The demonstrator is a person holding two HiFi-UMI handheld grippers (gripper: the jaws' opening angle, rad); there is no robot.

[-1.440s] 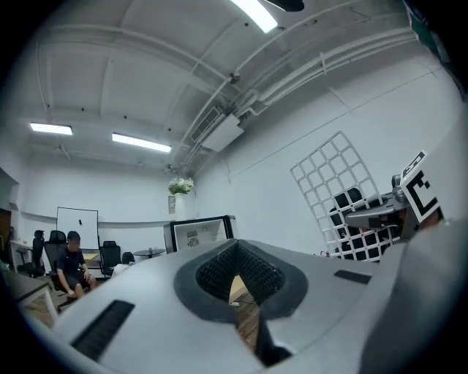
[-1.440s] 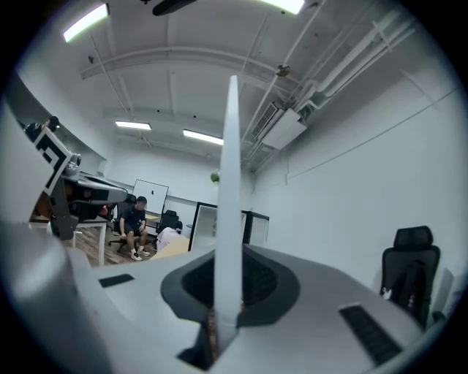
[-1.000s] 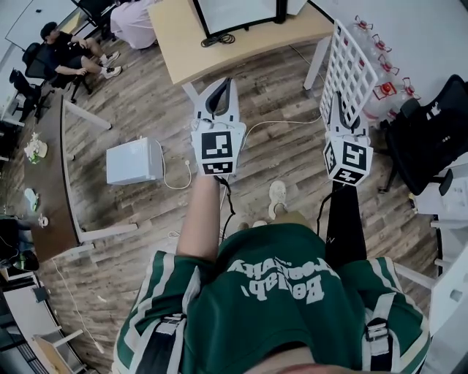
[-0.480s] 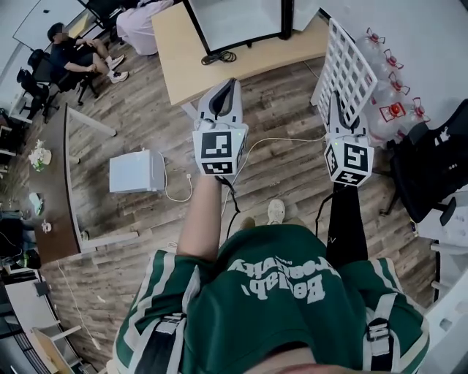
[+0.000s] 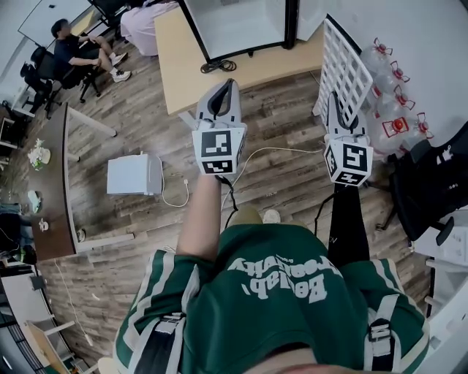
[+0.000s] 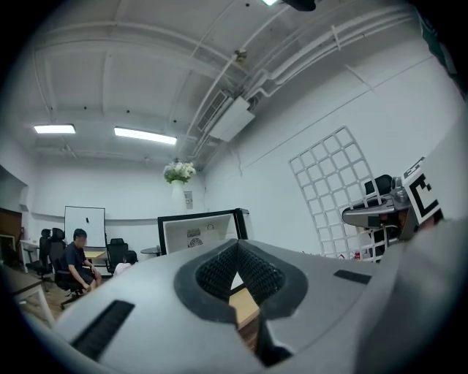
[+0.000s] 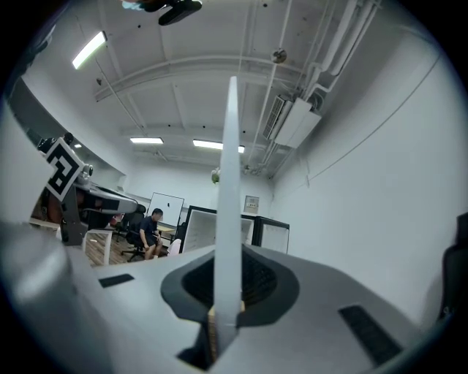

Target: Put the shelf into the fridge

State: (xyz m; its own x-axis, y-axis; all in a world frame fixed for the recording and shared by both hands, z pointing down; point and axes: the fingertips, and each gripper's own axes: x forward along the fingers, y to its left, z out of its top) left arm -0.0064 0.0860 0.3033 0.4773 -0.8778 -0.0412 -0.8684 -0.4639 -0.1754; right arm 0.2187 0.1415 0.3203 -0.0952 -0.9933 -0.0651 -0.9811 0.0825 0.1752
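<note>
Spotter: Shelf (image 5: pixel 345 66) first; how do you reckon it handles?

Handler: white wire grid, so I'd judge it light and stiff, no sag; the coated wires look smooth, though, and a thin pinch on one edge could let it swivel; best held on the rim wire next to a crossing, where the pads have something to stop against.

Spotter: and where does it sit in the jaws?

Handler: edge-on between them; the right gripper (image 5: pixel 338 117) has its jaws nearly closed, clamped on the lower rim, and the grid stands upright above the tips, leaning a little away from me.

Spotter: the other one?

Handler: left gripper (image 5: pixel 228 89) has its jaws pressed together on nothing; it hangs well apart from the grid, off to the left; it could steady the far edge if the thing wobbles.

Spotter: target?

Handler: fridge (image 5: pixel 241 22) is ahead on the table (image 5: pixel 186 55), door side towards me; the grid is near its right side, not yet inside.
</note>
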